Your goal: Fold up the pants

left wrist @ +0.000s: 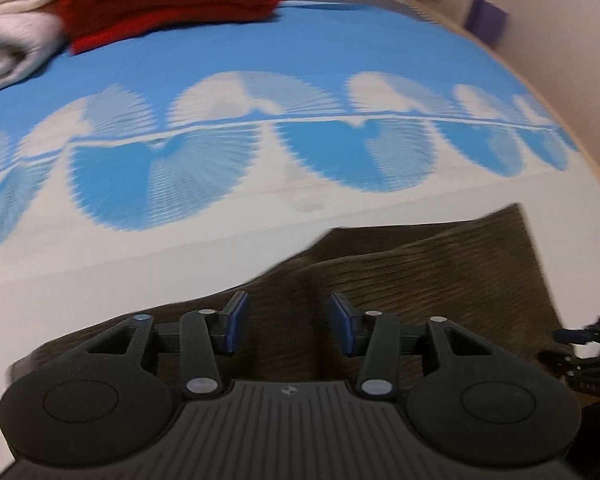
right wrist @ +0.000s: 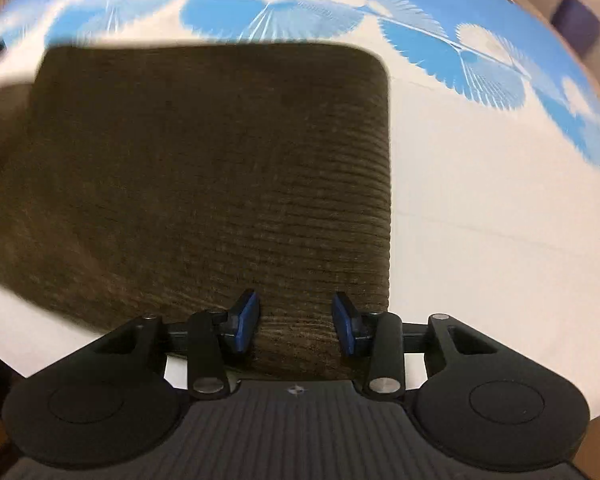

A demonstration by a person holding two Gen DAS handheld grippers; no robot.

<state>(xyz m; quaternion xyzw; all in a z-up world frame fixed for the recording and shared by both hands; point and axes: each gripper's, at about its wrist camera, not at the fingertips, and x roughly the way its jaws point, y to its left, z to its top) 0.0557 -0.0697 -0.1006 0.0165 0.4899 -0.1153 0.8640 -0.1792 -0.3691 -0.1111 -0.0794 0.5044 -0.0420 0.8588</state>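
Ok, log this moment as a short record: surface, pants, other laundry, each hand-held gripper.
surface: blue and white patterned sheet
pants: brown corduroy pants, folded into a compact rectangle, lying flat on the white part of the sheet
other laundry: red folded garment and white folded garment at the far left
left hand-held gripper: open, over the pants, nothing pinched
right hand-held gripper: open, above the near edge of the pants
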